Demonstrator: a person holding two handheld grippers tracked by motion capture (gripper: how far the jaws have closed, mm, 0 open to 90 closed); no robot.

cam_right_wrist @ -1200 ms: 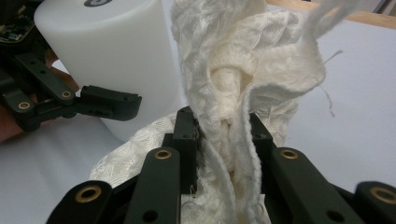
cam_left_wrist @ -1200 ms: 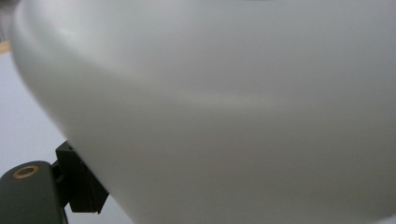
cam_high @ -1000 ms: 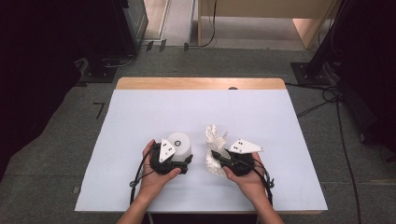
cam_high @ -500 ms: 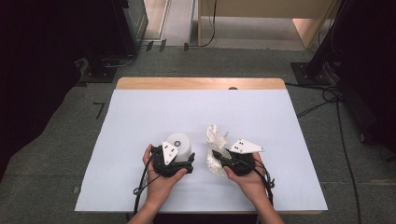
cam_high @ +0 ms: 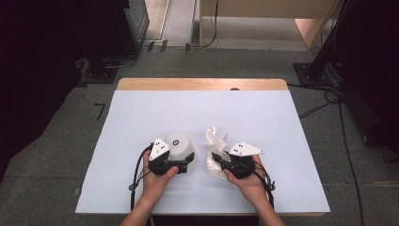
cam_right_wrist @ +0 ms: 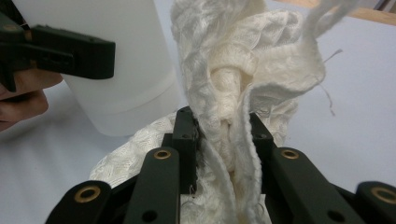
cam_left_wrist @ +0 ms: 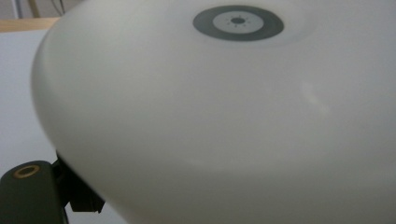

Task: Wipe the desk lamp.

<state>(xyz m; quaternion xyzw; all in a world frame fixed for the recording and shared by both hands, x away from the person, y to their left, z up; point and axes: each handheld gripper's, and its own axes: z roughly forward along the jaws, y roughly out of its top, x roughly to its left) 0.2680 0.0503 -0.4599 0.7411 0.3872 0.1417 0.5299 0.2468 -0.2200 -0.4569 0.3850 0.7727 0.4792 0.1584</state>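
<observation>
Plainly the work in hand is wiping or polishing, and the move to come turns on one relation — the cloth (cam_high: 214, 150) sits just to the right of the white domed object (cam_high: 180, 147) as the high view shows it, with a narrow strip of the white-covered table (cam_high: 141, 108) between them.

The right gripper (cam_high: 217, 157) has its jaws drawn in tight on the cloth; in the right gripper view the pale, loosely woven cloth (cam_right_wrist: 238, 93) is bunched between the two black jaws and stands up above them, its long axis running up and away from the jaws, with a loose tail at the top. From that view the white object (cam_right_wrist: 121, 60) lies up and to the left of the jaws, near but apart from the cloth.

The left gripper (cam_high: 186, 162) steadies the domed object from its near side; one jaw runs along the object's flank, and in the left gripper view the dome (cam_left_wrist: 210, 116) looms close with a grey ring mark (cam_left_wrist: 238, 22) on its top. Its jaws appear to press against the object's base, holding it.

So the right hand is the one that would carry the cloth leftward to the dome — a short sideways reach, judging by the gap.
</observation>
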